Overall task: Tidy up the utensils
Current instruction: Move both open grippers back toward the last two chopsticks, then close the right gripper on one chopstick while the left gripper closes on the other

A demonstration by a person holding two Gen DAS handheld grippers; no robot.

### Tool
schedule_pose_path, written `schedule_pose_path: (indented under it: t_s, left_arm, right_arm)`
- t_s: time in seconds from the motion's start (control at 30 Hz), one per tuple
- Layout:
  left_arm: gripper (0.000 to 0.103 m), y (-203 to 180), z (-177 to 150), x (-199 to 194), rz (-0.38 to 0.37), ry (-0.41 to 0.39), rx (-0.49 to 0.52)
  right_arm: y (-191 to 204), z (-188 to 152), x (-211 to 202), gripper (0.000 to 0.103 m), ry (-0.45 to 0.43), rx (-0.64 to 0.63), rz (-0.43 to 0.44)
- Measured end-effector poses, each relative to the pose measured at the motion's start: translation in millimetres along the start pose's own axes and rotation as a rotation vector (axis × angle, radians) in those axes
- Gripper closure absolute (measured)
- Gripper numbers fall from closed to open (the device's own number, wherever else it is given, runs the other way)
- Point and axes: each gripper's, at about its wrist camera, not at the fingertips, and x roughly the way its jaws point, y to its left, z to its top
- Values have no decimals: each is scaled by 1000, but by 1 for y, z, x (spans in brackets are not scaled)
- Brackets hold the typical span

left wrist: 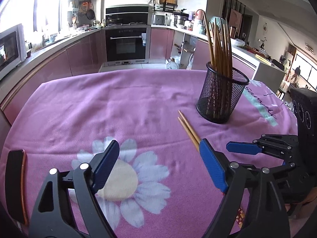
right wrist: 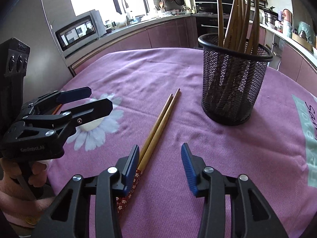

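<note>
Black wire mesh forms the cup (right wrist: 234, 83) that stands upright on the pink cloth (right wrist: 150, 73) covering the tabletop, toward its far right side. It holds a bundle of brown wooden chopsticks (right wrist: 240, 17), thick ends down, their thin tips fanning out above the rim; through the mesh their patterned ends show at the bottom.

Two more chopsticks, the loose pair (right wrist: 161, 117), lie flat and side by side on the cloth just left of the cup and apart from it. Their tips point toward the far edge, and their red flowered ends lie nearest the right wrist camera.

Right tongs (right wrist: 160, 168) hover low over that pair with the jaws spread wide. Their left blue pad (right wrist: 131, 170) sits over the patterned ends, though whether it touches them cannot be told; nothing is pinched.

Left tongs (left wrist: 156, 166) are also spread and hold nothing, hanging above the white daisy print (left wrist: 126, 178) to the left of the loose pair. A dark phone (left wrist: 14, 184) lies at the tabletop's near left edge.
</note>
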Motion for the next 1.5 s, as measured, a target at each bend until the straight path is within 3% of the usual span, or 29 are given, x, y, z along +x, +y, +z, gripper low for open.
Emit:
schedule_pose_path:
  t_s: [0.33, 0.47, 0.7, 1.07, 1.5]
  left_arm:
    - [26, -5, -5, 6, -15, 19, 9]
    - [27, -10, -7, 10, -28, 33, 23]
    - [30, -20, -11, 17, -37, 53, 55]
    - [31, -32, -15, 23, -51, 75, 93]
    - [37, -39, -17, 36, -65, 121, 136]
  right_arm:
    - [-1, -2, 3, 66, 11, -18, -45]
    - [-4, -2, 4, 78, 24, -10, -54]
    - [-18, -3, 0, 85, 27, 54, -8]
    - [-29, -4, -2, 85, 30, 96, 35]
    - [-25, 8, 6, 85, 39, 61, 15]
